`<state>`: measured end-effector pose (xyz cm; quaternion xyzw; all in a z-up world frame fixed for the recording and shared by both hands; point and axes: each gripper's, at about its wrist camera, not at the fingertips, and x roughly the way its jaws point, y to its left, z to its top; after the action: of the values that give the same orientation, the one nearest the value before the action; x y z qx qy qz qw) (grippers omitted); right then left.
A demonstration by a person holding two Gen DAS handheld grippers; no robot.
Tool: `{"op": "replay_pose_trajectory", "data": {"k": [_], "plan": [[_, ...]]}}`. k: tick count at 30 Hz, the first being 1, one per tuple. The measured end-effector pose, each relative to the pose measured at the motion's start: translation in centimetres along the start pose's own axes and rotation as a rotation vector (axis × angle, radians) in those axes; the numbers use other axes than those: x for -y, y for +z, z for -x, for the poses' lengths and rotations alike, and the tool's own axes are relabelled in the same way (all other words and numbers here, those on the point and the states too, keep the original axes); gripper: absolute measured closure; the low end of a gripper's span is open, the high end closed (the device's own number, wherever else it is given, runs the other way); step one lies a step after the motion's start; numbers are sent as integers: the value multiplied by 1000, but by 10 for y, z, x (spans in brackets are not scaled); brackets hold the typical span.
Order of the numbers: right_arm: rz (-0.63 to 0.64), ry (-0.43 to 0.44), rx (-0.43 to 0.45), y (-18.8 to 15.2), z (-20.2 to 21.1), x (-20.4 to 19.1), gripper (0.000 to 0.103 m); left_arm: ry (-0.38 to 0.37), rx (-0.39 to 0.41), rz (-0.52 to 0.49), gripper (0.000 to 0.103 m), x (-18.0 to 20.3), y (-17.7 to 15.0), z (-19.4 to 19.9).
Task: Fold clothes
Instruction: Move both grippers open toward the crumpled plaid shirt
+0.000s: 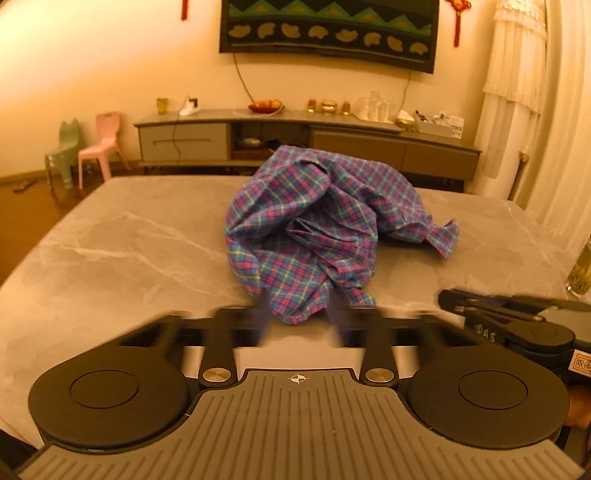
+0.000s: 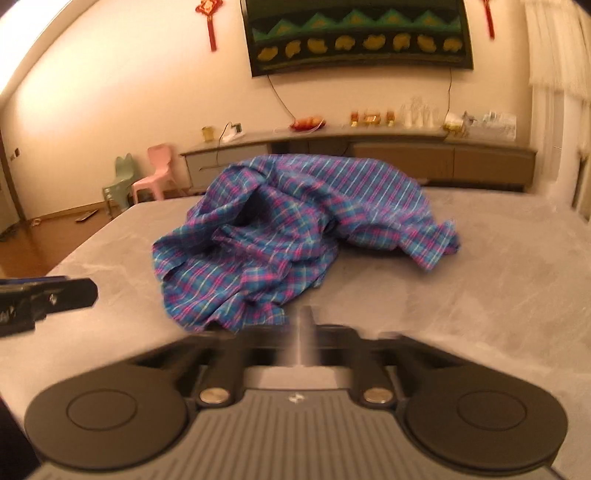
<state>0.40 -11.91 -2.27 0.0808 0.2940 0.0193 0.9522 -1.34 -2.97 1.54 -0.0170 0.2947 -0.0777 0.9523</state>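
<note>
Two grippers hover low over the near edge of a grey marbled counter (image 1: 122,236). Left gripper (image 1: 299,321): its fingers, motion-blurred, stand apart, released, on either side of the nearest fold of a crumpled plaid shirt (image 1: 317,229); whether they touch the cloth cannot be told. Right gripper (image 2: 303,332): its fingers are smeared into one pale streak just beside the shirt's near hem, and whether they are parted or closed cannot be told. The plaid shirt (image 2: 291,236), blue with pink and yellow lines, lies heaped at the middle of the counter, one loose corner trailing toward the right edge. Only the left wrist view shows a glass bottle (image 1: 580,271) at the right edge of the counter, and the right gripper from the side at lower right. Only the right wrist view shows the left gripper entering from the left. Beyond the far edge: a low grey cabinet (image 1: 295,136) bearing small objects, a pink chair (image 1: 101,146) and a green chair (image 1: 64,153) on the wooden floor, a dark wall hanging (image 2: 358,35), red knot ornaments, and white curtains (image 1: 517,81) at right.
</note>
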Motion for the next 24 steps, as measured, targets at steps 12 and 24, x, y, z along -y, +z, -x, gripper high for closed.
{"op": "replay_pose_trajectory", "data": {"k": [12,24], "plan": [[19,-91,-4,3,-20,5,68,18,22,-20,18,-18,17,-31],[83,-191,-78,5,-81,-3,20,64,-22,-110,12,-39,41,-118]]}}
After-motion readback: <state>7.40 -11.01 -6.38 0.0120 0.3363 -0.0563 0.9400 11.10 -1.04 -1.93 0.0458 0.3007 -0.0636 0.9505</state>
